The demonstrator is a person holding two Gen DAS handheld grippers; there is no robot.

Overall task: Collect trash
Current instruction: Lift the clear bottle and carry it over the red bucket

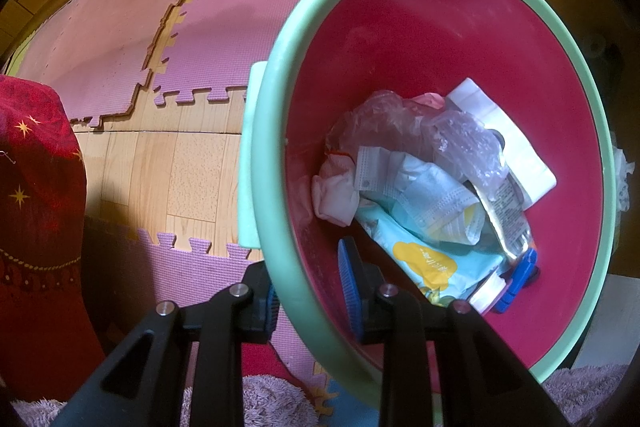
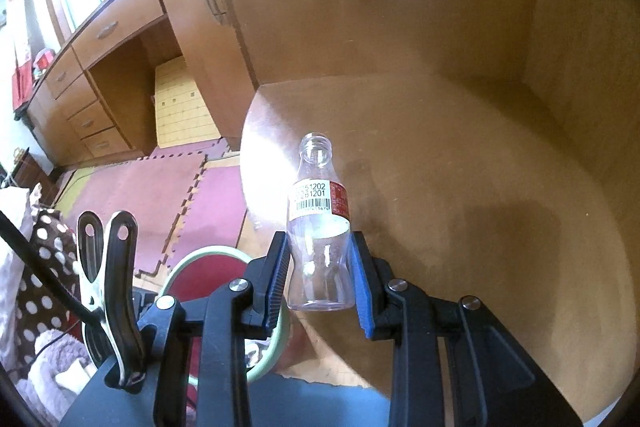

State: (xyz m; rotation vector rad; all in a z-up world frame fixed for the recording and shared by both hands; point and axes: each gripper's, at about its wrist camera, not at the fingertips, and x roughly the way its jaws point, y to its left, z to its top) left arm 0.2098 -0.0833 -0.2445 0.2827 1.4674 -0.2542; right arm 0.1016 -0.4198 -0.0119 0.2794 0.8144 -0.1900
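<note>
My left gripper (image 1: 312, 297) is shut on the green rim of a red bin (image 1: 276, 163), one finger inside and one outside the wall. The bin holds several pieces of trash: a face mask (image 1: 424, 195), crumpled plastic bags (image 1: 400, 123), a white box (image 1: 508, 131) and a blue wet-wipe packet (image 1: 432, 267). My right gripper (image 2: 320, 277) is shut on the lower body of an empty clear plastic bottle (image 2: 320, 227), upright, uncapped, with a red and white label. The bin (image 2: 208, 255) shows below and to the left of the bottle in the right wrist view.
Pink foam mats (image 1: 224, 39) cover part of the wooden floor. A red cloth (image 1: 36, 207) hangs at the left. A brown wooden surface (image 2: 460, 167) is behind the bottle. A wooden desk with drawers (image 2: 100, 67) stands at the back left. A metal clip (image 2: 108, 287) is on the right gripper's body.
</note>
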